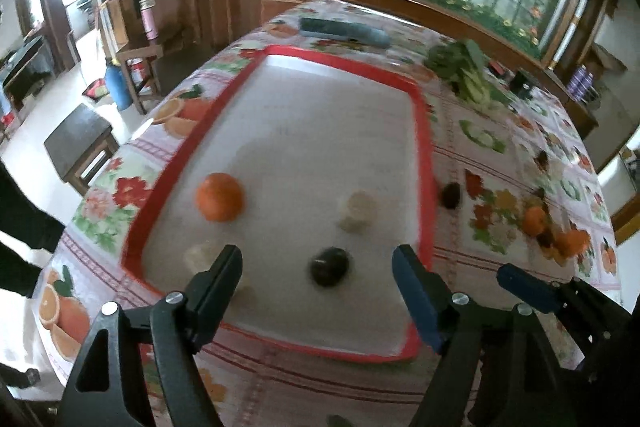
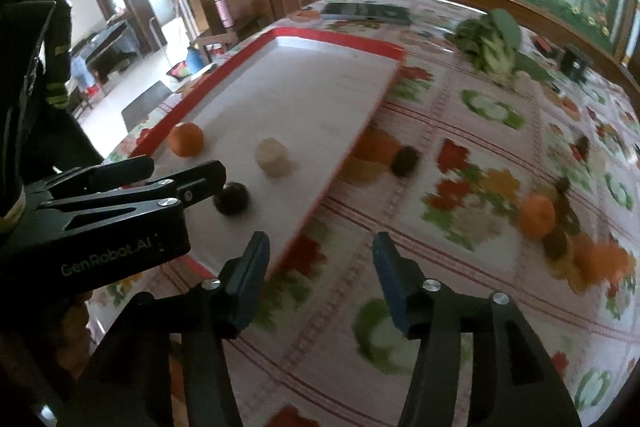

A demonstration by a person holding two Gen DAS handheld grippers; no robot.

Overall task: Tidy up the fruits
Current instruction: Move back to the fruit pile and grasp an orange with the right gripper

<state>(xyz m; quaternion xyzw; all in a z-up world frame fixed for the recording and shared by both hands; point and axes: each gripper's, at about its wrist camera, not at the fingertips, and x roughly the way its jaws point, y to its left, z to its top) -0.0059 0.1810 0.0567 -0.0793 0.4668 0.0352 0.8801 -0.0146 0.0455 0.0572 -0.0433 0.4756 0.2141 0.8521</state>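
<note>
A red-rimmed white tray (image 1: 422,131) (image 2: 332,37) lies on a fruit-print tablecloth. In it are an orange (image 1: 219,197) (image 2: 186,139), a pale round fruit (image 1: 357,211) (image 2: 273,157) and a dark fruit (image 1: 330,266) (image 2: 231,199). Another pale piece (image 1: 198,255) shows partly behind my left finger. My left gripper (image 1: 316,259) (image 2: 184,167) hangs open over the tray's near end, and the dark fruit lies between its fingers, untouched. My right gripper (image 2: 320,241) is open and empty over the cloth beside the tray. Right of the tray lie a dark fruit (image 1: 451,195) (image 2: 405,161) and oranges (image 1: 536,221) (image 2: 537,217).
Leafy greens (image 1: 464,71) (image 2: 492,43) and a small black object (image 2: 574,63) lie at the far right. A dark flat device (image 1: 344,31) (image 2: 368,11) sits beyond the tray. The table's left edge drops to the floor, where a stool (image 1: 80,143) stands. A person's dark sleeve (image 2: 40,67) is at the left.
</note>
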